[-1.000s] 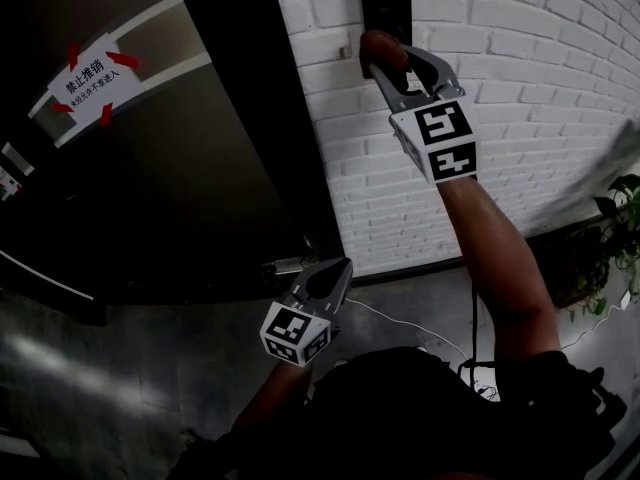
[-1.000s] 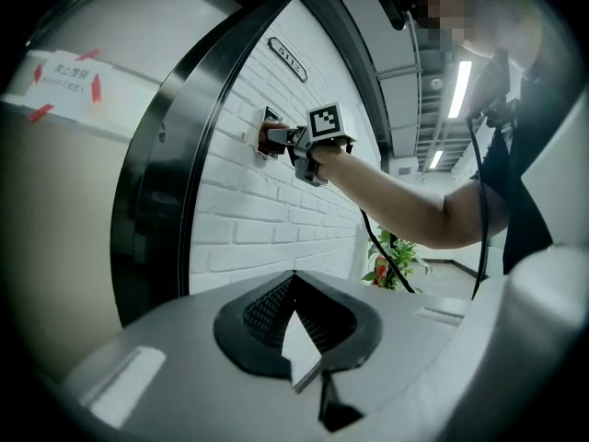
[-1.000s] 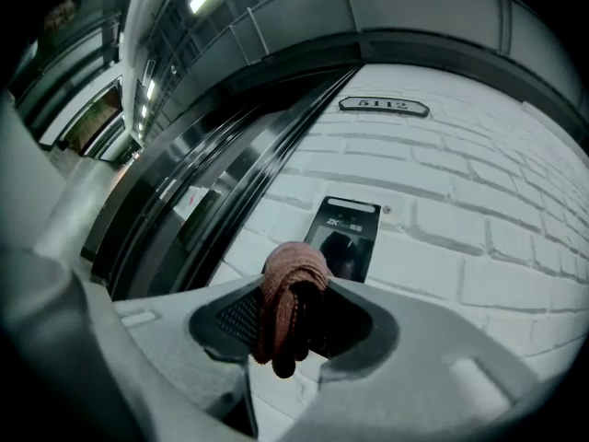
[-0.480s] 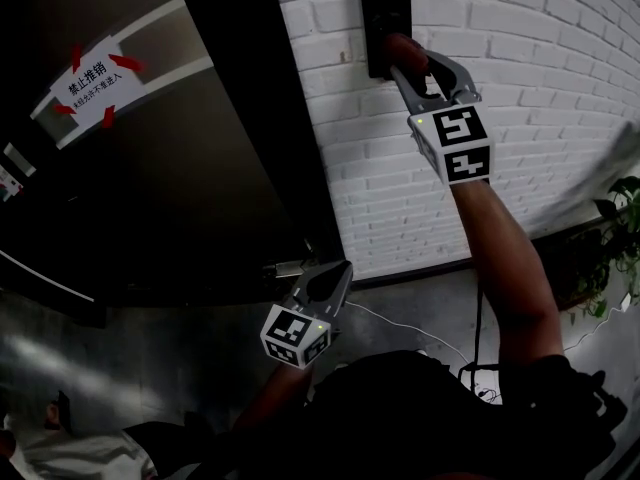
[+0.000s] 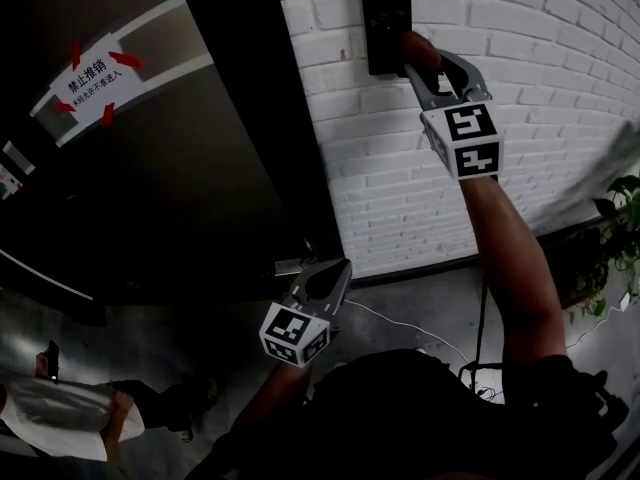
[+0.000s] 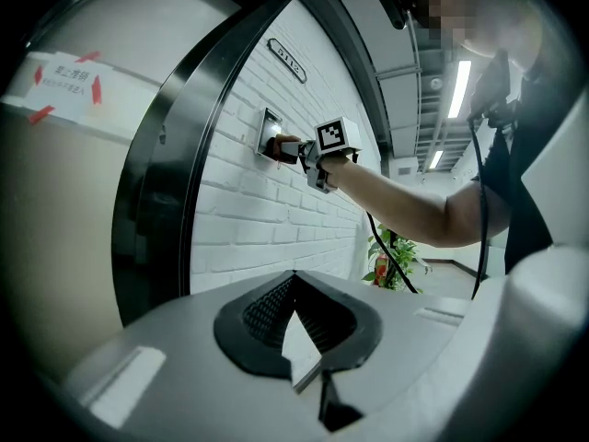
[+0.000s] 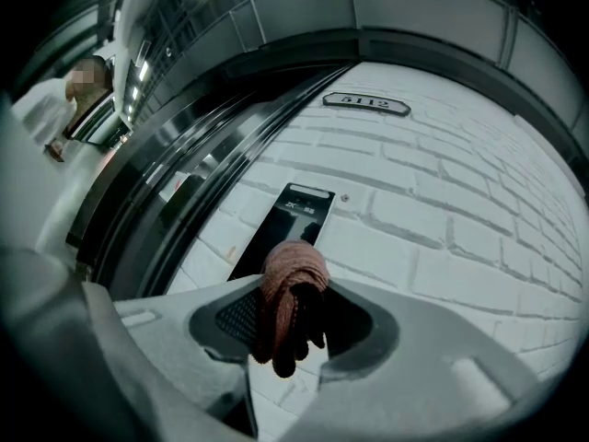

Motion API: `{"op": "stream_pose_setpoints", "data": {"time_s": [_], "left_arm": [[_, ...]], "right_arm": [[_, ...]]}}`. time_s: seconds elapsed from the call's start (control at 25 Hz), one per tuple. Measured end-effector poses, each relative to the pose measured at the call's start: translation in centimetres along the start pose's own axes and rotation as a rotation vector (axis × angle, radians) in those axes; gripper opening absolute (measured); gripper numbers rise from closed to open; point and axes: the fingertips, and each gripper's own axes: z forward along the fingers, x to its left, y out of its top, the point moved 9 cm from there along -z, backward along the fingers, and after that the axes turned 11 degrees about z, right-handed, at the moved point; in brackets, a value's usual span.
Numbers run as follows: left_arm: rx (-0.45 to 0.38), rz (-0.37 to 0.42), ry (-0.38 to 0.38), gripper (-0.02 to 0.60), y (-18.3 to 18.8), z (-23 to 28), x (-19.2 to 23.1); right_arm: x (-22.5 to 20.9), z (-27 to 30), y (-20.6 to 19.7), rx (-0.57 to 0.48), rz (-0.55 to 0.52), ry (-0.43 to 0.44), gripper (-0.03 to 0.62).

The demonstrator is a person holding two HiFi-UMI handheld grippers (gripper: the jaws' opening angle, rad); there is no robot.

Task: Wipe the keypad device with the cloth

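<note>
Right gripper (image 5: pixel 422 66) is raised to the brick wall (image 5: pixel 520 28), its jaws clamped on a bunched reddish-brown cloth (image 5: pixel 418 46). In the right gripper view, the cloth (image 7: pixel 290 307) fills the gap between the jaws (image 7: pixel 293 339) and hangs over the dark pads. The cloth meets the lower right edge of the keypad (image 5: pixel 385 28), a tall black panel fixed upright on the wall beside the door (image 5: pixel 150 178). Small pale print at the top of the keypad (image 7: pixel 287 228) seems to begin with "ZK"; the rest is too small to read.

Left gripper (image 5: pixel 340 268) is held low, well apart from the wall and pointing toward the door's bottom corner. In the left gripper view, its jaws (image 6: pixel 299 339) are drawn together at the tips and hold nothing.

A small number plate (image 7: pixel 366 104) higher up the wall appears to read "5112". A white paper sign (image 5: pixel 85 78) is stuck to the door with red tape; its larger red characters read "禁止推销", and the smaller line beneath cannot be read.

A green plant (image 5: pixel 620 238) stands at the foot of the wall to the right. A thin cable (image 5: pixel 400 323) lies on the floor. A person in a white top (image 5: pixel 60 423) is at the lower left.
</note>
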Motion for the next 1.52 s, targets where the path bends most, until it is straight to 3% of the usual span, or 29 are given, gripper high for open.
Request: {"op": "stream_pose_setpoints", "data": {"time_s": [0.44,0.76,0.92,1.2,1.52], "left_arm": [[-0.007,0.002,-0.008,0.016,0.0,-0.8,0.3],[-0.017,-0.001,-0.033,0.015,-0.2,-1.9,1.2],[-0.023,0.014,-0.045,0.016,-0.6,-3.0,2.2],[-0.011,0.004,-0.126,0.016,-1.4,-4.3,2.9],[-0.040,0.008,-0.110,0.015,-1.1,-4.7,0.6]], "right_arm": [[-1.4,-0.4,-0.4,0.044,0.005,-0.049,0.141],[0.1,-2.4,0.8,0.019,-0.011,-0.052,0.141],[2.2,-5.5,-0.1,0.029,0.017,-0.026,0.141],[7.5,-14.1,-5.7,0.125,0.116,0.003,0.141],[11.2,-21.7,-8.2,0.179,0.166,0.053,0.141]]}}
